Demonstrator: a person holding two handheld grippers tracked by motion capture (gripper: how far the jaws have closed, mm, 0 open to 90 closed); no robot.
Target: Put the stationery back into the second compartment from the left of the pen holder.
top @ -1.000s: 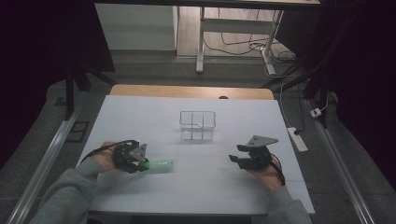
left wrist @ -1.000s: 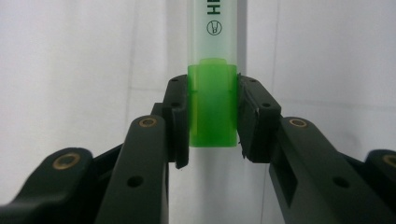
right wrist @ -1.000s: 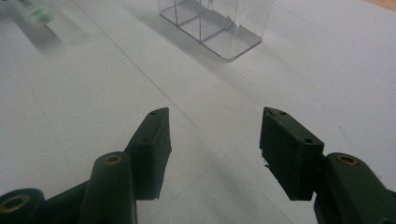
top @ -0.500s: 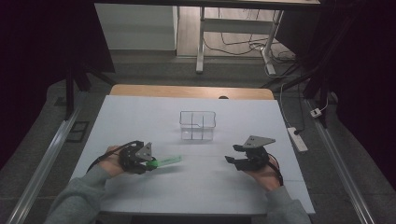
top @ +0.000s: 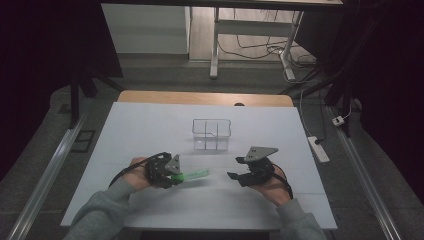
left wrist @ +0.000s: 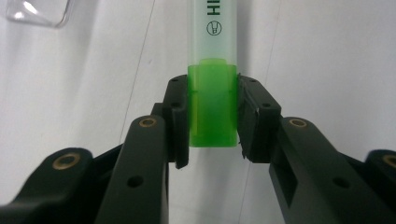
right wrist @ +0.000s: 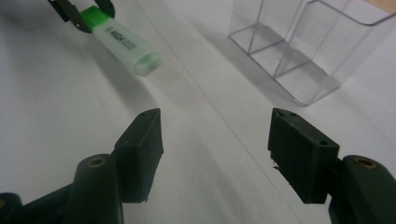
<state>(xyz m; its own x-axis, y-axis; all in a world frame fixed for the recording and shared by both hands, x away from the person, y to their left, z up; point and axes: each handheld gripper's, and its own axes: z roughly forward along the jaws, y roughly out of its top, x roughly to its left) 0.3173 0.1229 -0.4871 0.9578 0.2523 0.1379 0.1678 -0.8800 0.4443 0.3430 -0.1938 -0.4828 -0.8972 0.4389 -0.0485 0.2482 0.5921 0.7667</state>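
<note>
A green highlighter [top: 194,175] with a pale, see-through barrel hangs just above the white table [top: 150,125], pointing right. My left gripper [top: 176,174] is shut on its green end; in the left gripper view both pads press the highlighter [left wrist: 212,100] from the sides, with my left gripper [left wrist: 212,119] closed around it. To its right my right gripper [top: 235,168] faces the highlighter's free tip. In the right gripper view my right gripper [right wrist: 215,135] stands open, its jaws just having been opening, with nothing between them. The highlighter [right wrist: 123,44] lies ahead at upper left.
A clear plastic organiser [top: 211,134] with compartments stands at the table's middle, beyond both grippers, and shows as the organiser [right wrist: 299,51] at upper right. A wooden strip [top: 205,97] borders the far edge. A power strip [top: 318,148] lies on the floor at right.
My left gripper has carried the highlighter to the right, toward the table's middle. My right gripper has moved left toward it, and its jaws stand wider apart.
</note>
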